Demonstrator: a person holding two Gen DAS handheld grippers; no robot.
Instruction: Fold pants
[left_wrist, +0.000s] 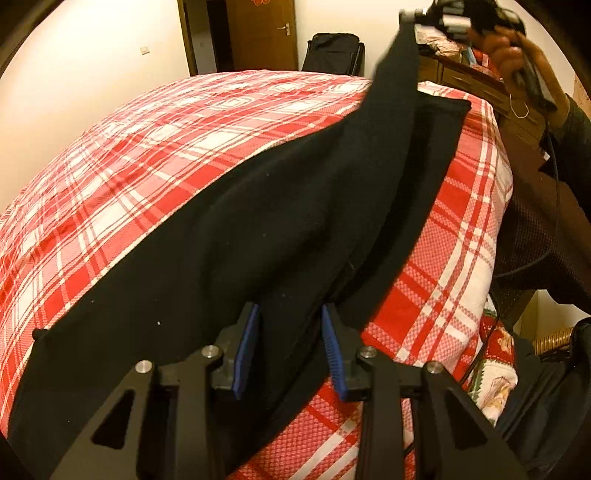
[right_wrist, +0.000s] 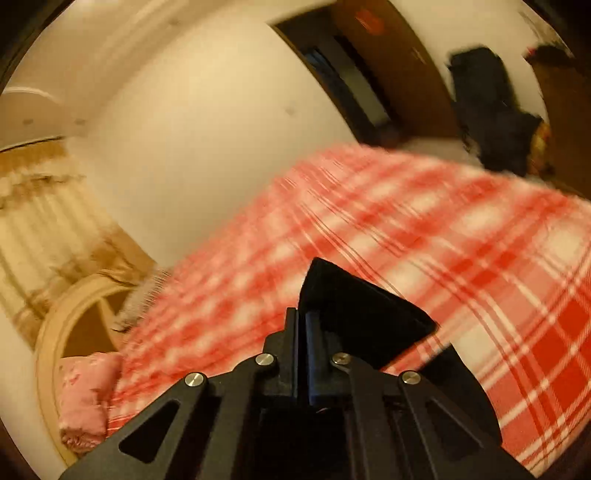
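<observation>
Left tool (left_wrist: 290, 350) sits with its jaws partway apart around a bunch of the black pants (left_wrist: 221, 240), which pins that end to the plaid bed (left_wrist: 147, 140). Further off, the right tool (right_wrist: 308, 332) is clamped tight on a corner, lifted clear, probably to swing it over for the fold.

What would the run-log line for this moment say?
stage: lifting one end | right claw: shut on black pants, raised | left claw: open over pants | surface: red plaid bed

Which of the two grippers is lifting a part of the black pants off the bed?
The right gripper: it is shut on a corner of the black pants, raised above the checked bedspread. The left gripper is open.
</observation>
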